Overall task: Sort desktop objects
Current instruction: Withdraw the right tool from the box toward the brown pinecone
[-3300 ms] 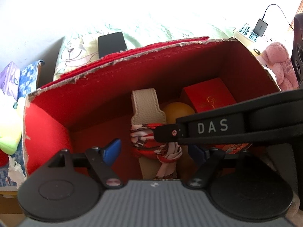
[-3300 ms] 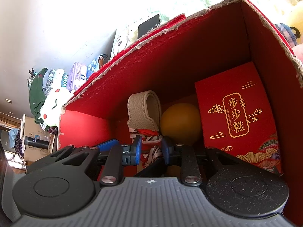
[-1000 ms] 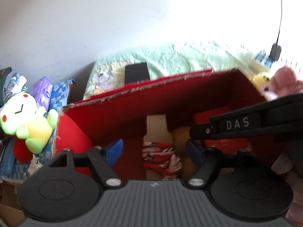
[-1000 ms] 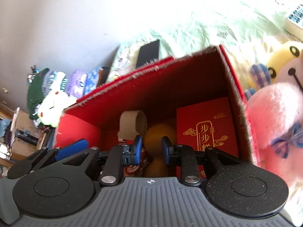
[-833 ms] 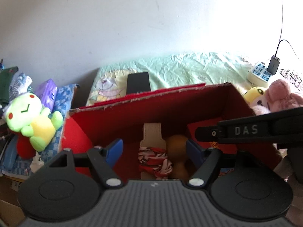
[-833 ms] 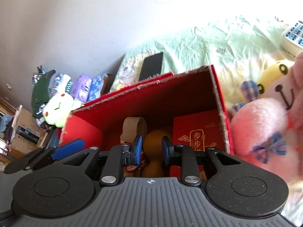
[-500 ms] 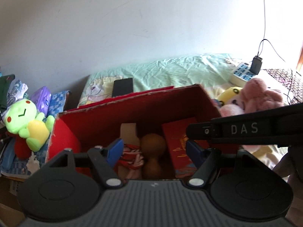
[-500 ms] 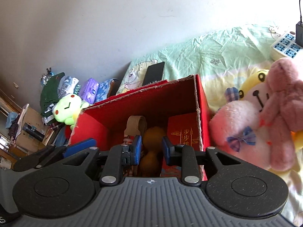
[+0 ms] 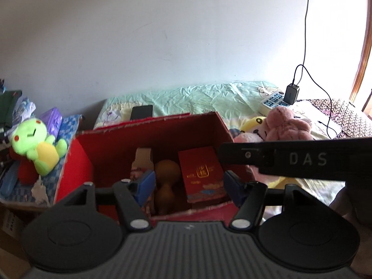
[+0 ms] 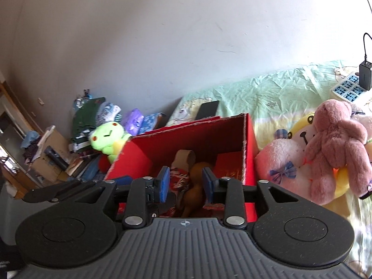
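red cardboard made up the open-topped box [image 9: 148, 139], its torn rims showing raw grey-white board. inside it stood a smaller red packet [image 9: 201, 169] with gold chinese characters on its face, too small to read here; beside that, a brown gourd-shaped thing [image 9: 166, 174], a beige strap [image 9: 144, 157] and a red-and-white patterned cloth [image 10: 177, 177]. the only clear lettering was "das", in white on the black arm [image 9: 302, 160] of the other gripper that crossed the left wrist view from the right.

the left gripper [image 9: 189, 183] hung over the box's near rim, its blue-padded fingers spread and closing, with nothing pressed between them; the gourd and the packet showed in the gap, lower down in the box. the right gripper [image 10: 184, 183] was likewise above the near rim, its jaws narrower but opening, the gourd seen between the pads without being touched.

the box sat on a bed with a creased pale green sheet [image 9: 209, 97]. pink and yellow plush toys [image 10: 325, 153] lay just beside its right wall; a dark phone [image 9: 141, 111] lay behind the far rim. further right a white power strip [image 9: 273, 100] held a black charger [image 9: 291, 94], its cable running up a bare grey-white wall [image 9: 162, 34]. left of the box a green plush frog [image 9: 37, 144] sat among stacked clutter. open sheet stretched behind the box.
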`<state>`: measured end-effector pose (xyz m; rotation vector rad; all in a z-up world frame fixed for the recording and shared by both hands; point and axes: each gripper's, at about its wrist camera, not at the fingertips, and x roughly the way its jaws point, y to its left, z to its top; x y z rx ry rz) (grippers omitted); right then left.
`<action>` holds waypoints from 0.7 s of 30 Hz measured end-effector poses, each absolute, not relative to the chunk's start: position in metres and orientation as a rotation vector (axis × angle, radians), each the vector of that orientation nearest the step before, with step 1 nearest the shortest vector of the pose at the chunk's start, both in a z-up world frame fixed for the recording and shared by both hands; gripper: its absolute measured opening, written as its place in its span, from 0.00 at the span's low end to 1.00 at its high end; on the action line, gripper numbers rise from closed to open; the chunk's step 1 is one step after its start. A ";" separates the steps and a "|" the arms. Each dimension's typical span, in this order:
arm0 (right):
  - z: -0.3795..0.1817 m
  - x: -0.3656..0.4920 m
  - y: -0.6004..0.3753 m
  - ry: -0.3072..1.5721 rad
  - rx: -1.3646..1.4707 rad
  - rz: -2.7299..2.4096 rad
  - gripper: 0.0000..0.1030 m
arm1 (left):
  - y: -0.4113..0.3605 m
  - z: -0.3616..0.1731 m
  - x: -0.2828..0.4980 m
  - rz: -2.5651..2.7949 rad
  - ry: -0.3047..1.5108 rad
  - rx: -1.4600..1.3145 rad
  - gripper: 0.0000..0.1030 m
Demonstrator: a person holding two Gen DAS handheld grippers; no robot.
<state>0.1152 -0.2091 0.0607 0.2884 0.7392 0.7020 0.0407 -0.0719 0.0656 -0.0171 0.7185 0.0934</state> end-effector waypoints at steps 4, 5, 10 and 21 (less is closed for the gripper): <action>0.057 0.100 -0.209 0.750 0.306 0.743 0.34 | -0.066 0.061 0.016 0.091 0.737 -0.076 0.65; 0.055 0.096 -0.209 0.754 0.308 0.753 0.34 | -0.065 0.059 0.009 0.100 0.738 -0.080 0.65; 0.041 0.078 -0.200 0.793 0.280 0.809 0.34 | -0.051 0.049 -0.023 0.153 0.745 -0.137 0.60; 0.012 0.060 -0.171 0.915 0.192 0.955 0.34 | -0.011 0.014 -0.094 0.318 0.855 -0.229 0.60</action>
